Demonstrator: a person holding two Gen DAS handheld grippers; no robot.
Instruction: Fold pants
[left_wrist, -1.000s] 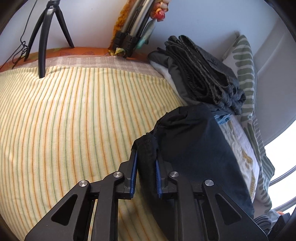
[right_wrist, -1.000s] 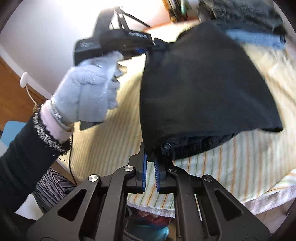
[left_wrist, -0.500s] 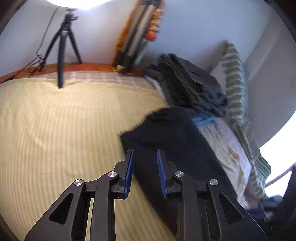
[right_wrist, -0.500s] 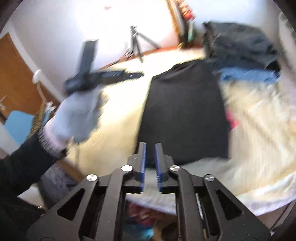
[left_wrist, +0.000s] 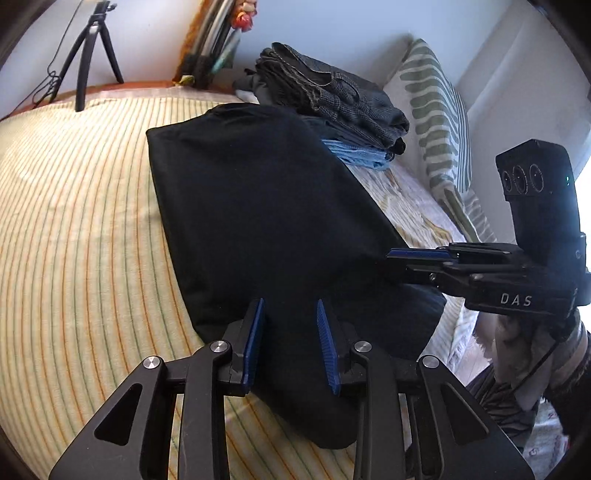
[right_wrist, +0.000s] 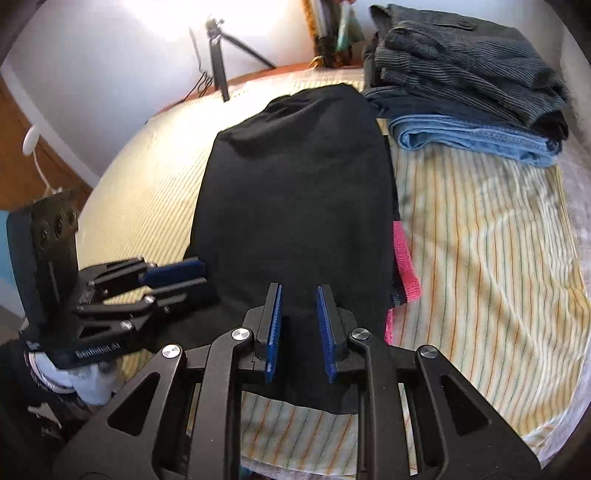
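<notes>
The black pants (left_wrist: 258, 206) lie folded flat on the striped bedsheet (left_wrist: 74, 240), and show in the right wrist view (right_wrist: 295, 206) too. My left gripper (left_wrist: 290, 315) is open and empty, just above the near end of the pants; it also shows from the side in the right wrist view (right_wrist: 184, 275). My right gripper (right_wrist: 300, 295) is open and empty over the near edge of the pants; in the left wrist view (left_wrist: 391, 260) it comes in from the right beside the pants.
A stack of folded grey and blue trousers (right_wrist: 469, 92) sits at the far right of the bed, touching the black pants' far end. A pink cloth (right_wrist: 402, 258) peeks from under the pants. A striped pillow (left_wrist: 439, 122) and a tripod (left_wrist: 88, 55) stand at the back.
Both grippers let go of the pants and opened. The pants, held up a second ago, now lie flat on the bed. Both grippers drew back to the near end.
</notes>
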